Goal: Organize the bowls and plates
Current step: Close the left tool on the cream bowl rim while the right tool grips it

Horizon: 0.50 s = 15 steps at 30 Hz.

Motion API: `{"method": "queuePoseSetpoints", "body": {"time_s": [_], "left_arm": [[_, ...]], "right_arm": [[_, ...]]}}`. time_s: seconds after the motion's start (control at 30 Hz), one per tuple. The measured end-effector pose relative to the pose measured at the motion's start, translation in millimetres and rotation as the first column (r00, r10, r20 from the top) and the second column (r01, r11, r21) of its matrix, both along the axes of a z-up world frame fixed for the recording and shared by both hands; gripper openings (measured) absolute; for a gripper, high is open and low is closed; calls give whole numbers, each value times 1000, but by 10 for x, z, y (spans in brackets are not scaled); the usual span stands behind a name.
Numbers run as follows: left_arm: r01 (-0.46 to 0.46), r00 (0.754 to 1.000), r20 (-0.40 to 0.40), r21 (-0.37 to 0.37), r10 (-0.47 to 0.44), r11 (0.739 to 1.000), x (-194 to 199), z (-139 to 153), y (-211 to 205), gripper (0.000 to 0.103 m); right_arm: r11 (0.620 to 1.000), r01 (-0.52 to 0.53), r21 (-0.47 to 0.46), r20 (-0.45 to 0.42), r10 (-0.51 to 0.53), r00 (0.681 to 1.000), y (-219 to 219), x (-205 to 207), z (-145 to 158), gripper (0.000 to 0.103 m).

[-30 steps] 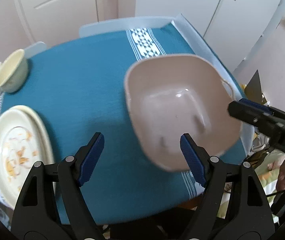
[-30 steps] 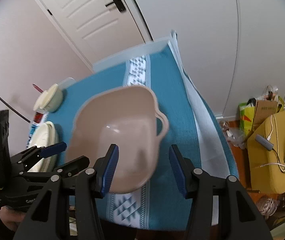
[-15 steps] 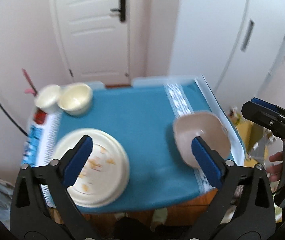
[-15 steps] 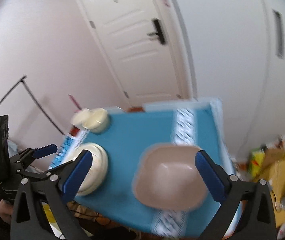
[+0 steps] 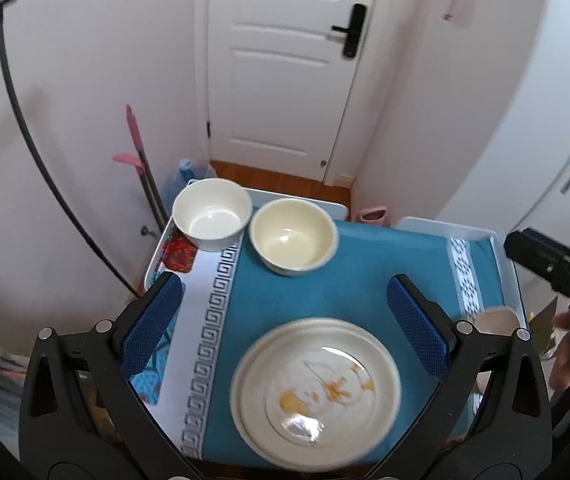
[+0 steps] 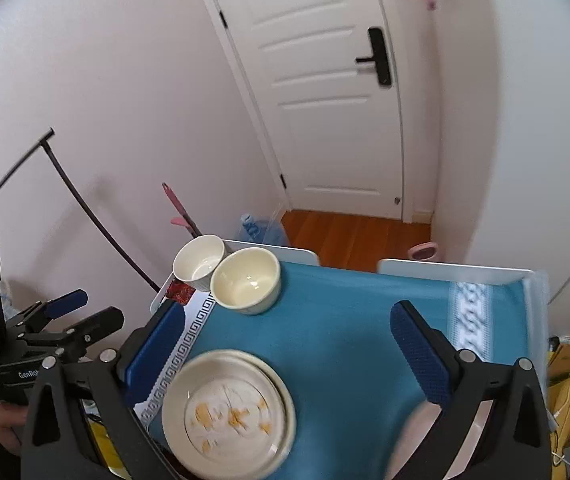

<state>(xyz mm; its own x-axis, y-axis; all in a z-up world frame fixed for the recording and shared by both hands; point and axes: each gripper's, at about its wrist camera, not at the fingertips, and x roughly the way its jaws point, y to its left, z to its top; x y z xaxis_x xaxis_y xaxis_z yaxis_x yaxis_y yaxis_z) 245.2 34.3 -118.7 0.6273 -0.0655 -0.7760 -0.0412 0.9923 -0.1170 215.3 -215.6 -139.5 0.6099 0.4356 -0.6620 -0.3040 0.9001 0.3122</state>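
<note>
Hiding behind the right gripper, jaws wide and empty like the left's, the pink bowl blurs.

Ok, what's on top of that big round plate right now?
Only orange food smears on the plate; nothing is stacked on it. A second rim shows beneath it, so it seems to sit on another plate, mostly covered.

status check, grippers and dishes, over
Left gripper and right gripper open, jaws just opened, nothing between them. Pink bowl set down at the table's right edge. Plate stack and two bowls untouched. Nothing in the way.
</note>
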Motion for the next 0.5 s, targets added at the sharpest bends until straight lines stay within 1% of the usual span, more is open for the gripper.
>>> {"method": "queuePoseSetpoints", "body": {"time_s": [0.07,0.1,0.13,0.17,0.2,0.23,0.27,0.3,0.37,0.43,0.47,0.5], "left_arm": [[-2,999,-32,-19,2,1000,203,-152,171,100],[-2,999,-54,-30,1,1000,309,-250,236,95],[0,997,-77,-44,-3,999,406,-349,304,88],[1,994,-110,-59,-8,998,526,-492,359,86],[0,990,-138,-73,-10,997,631,-610,410,82],[0,987,-158,-85,-13,996,705,-709,437,77],[-1,983,-184,-103,-18,995,801,-832,471,75],[0,977,-210,-117,-25,993,889,-954,485,71],[7,970,-240,-130,-38,991,1021,-1133,475,66],[9,963,-267,-142,-47,990,1144,-1302,467,57],[9,958,-281,-149,-52,989,1205,-1392,463,55],[9,955,-291,-155,-55,988,1238,-1451,454,51]], "right_arm": [[1000,-6,-7,-35,6,999,203,220,-108,102],[1000,-6,-15,-54,5,999,288,317,-175,102],[1000,-1,-28,-77,-1,997,389,429,-258,102],[999,1,-35,-101,-4,995,481,539,-355,102],[999,0,-33,-124,-4,992,556,644,-450,99],[1000,1,-31,-154,-6,988,643,762,-575,94],[999,3,-33,-177,-8,984,705,835,-671,90],[999,4,-33,-201,-10,979,757,916,-760,83],[999,8,-38,-250,-17,968,869,1056,-969,78],[998,12,-53,-285,-27,958,937,1152,-1149,68],[998,16,-57,-309,-32,951,968,1205,-1247,65],[998,19,-56,-328,-37,944,989,1236,-1323,59]]}}
